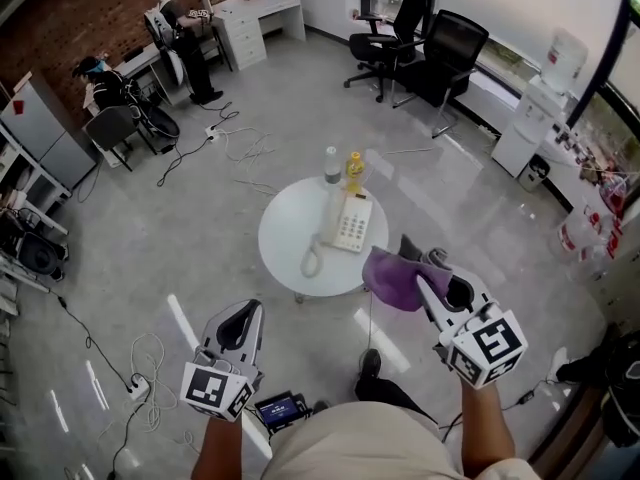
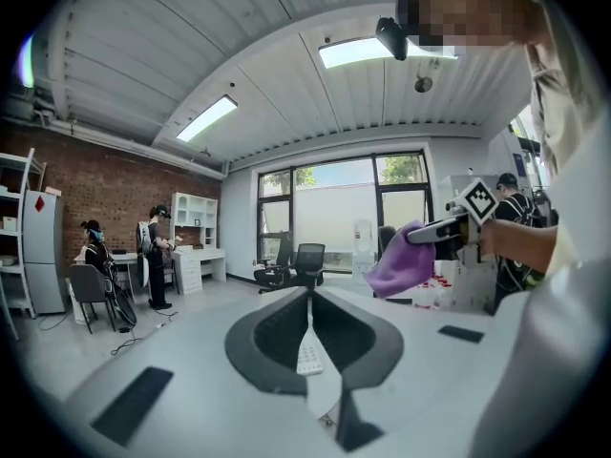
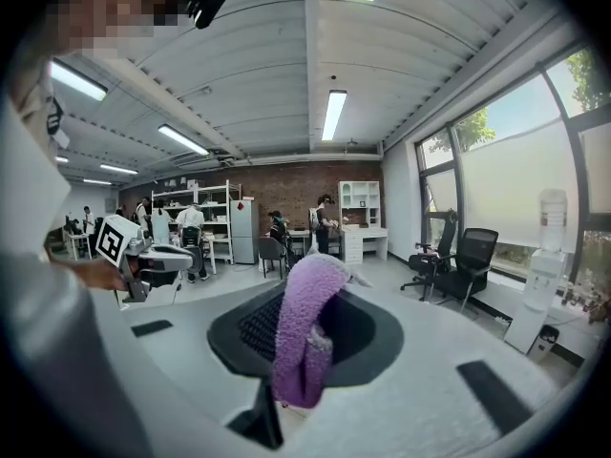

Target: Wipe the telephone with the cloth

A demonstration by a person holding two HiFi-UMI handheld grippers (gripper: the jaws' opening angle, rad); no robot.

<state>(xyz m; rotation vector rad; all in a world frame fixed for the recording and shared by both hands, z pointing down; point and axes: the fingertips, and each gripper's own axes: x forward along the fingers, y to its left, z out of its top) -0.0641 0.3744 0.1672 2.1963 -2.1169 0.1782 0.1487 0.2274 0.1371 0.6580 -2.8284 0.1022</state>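
- Black-padded left gripper (image 1: 243, 320): jaws closed tip to tip with nothing between them, as its own view (image 2: 309, 303) shows; it is held over the floor, well short of the table.
- Table (image 1: 285, 233): round, white and smooth-topped, it carries everything below.
- Telephone (image 1: 350, 223): a white desk set lying flat near the middle of the table, with the handset on its coiled cord resting at the left side. It is probably light, hard plastic that may skid on the smooth top. The handset looks loose enough to be knocked off, so the empty left gripper would best steady the body at an edge.
- Bottles: one clear (image 1: 332, 165) and one yellow (image 1: 354, 171) stand upright just behind the telephone, close enough to tip during a wide stroke.
- Cloth (image 1: 393, 276): purple, soft and limp, it hangs in a fold (image 3: 304, 332) near the table's right rim and does not touch the telephone. It should drape over the keys, and is best gripped at a bunched fold.
- Right gripper (image 1: 420, 258): jaws clamped on the cloth (image 3: 305, 294).
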